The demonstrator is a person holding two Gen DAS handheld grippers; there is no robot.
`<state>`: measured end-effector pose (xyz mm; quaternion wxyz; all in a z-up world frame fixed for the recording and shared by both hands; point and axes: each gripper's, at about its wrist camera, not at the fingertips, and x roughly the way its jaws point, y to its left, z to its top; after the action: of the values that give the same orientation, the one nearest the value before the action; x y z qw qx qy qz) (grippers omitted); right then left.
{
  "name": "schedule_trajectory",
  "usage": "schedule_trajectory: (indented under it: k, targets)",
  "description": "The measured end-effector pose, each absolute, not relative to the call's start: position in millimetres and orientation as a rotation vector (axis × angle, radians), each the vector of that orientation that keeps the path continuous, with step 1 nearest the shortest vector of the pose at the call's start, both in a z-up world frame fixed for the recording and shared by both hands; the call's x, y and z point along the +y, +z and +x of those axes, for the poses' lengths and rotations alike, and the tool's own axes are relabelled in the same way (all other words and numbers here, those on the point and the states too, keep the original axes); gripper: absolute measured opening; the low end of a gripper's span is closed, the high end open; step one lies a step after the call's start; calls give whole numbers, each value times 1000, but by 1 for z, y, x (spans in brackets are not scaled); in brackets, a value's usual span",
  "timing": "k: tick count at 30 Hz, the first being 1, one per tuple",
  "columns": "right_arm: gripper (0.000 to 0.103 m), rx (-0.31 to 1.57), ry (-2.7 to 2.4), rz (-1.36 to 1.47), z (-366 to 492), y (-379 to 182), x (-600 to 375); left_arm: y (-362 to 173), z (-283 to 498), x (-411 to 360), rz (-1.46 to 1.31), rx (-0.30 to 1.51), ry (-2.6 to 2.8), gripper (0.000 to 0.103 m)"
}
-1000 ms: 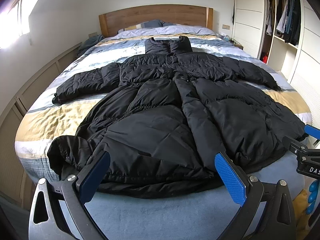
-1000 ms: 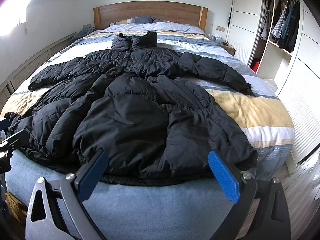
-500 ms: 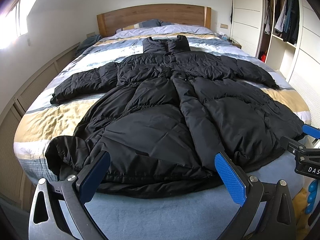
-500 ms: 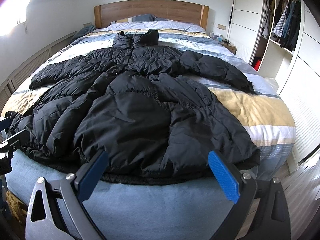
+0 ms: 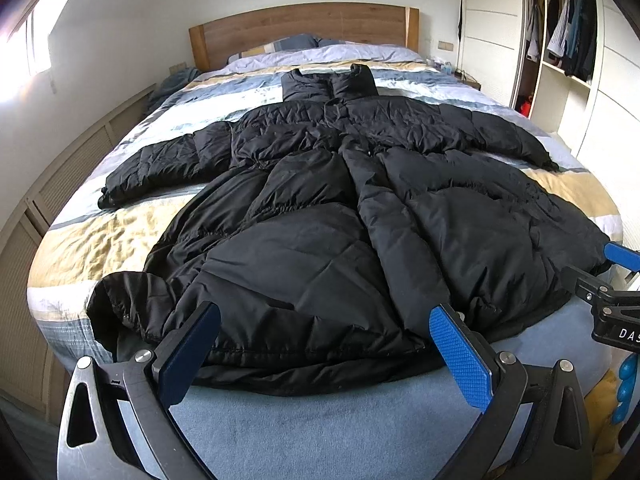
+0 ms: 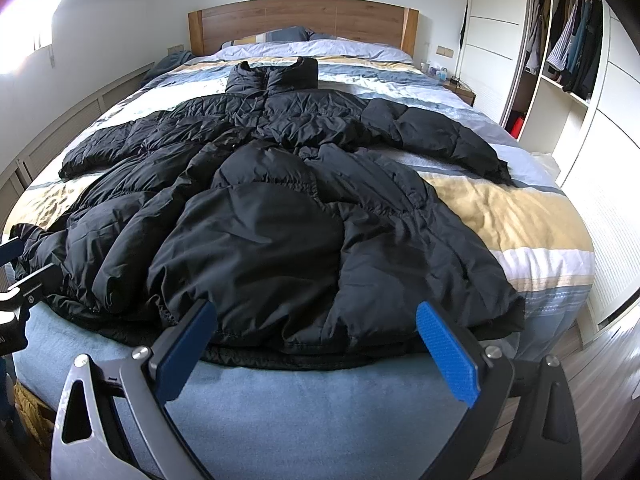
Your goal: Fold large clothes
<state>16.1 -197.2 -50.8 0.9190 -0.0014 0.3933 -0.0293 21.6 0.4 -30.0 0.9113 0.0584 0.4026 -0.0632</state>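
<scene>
A large black puffer coat point(image 5: 344, 216) lies spread flat on the bed, collar toward the headboard, both sleeves out to the sides; it also fills the right wrist view point(image 6: 280, 216). My left gripper point(image 5: 324, 344) is open and empty, just short of the coat's hem on its left half. My right gripper point(image 6: 316, 340) is open and empty, just short of the hem on its right half. The right gripper's tip shows at the right edge of the left wrist view point(image 5: 616, 296). The left gripper's tip shows at the left edge of the right wrist view point(image 6: 20, 276).
The bed has a striped yellow, white and blue cover point(image 5: 100, 236) and a blue blanket point(image 5: 320, 428) at its foot. A wooden headboard point(image 5: 304, 24) and pillows stand at the far end. An open wardrobe point(image 6: 568, 48) with hanging clothes is at the right. Wall panels run along the left.
Both grippers have shifted slightly, so the coat sits a little differently in each view. The coat has not moved and both grippers stay open.
</scene>
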Motion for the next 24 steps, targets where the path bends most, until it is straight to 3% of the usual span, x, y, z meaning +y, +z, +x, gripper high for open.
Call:
schedule_trajectory:
  k: [24]
  targets:
    - [101,805,-39,13,27,-42,-197,-17,34,-1,140,836,-108,102]
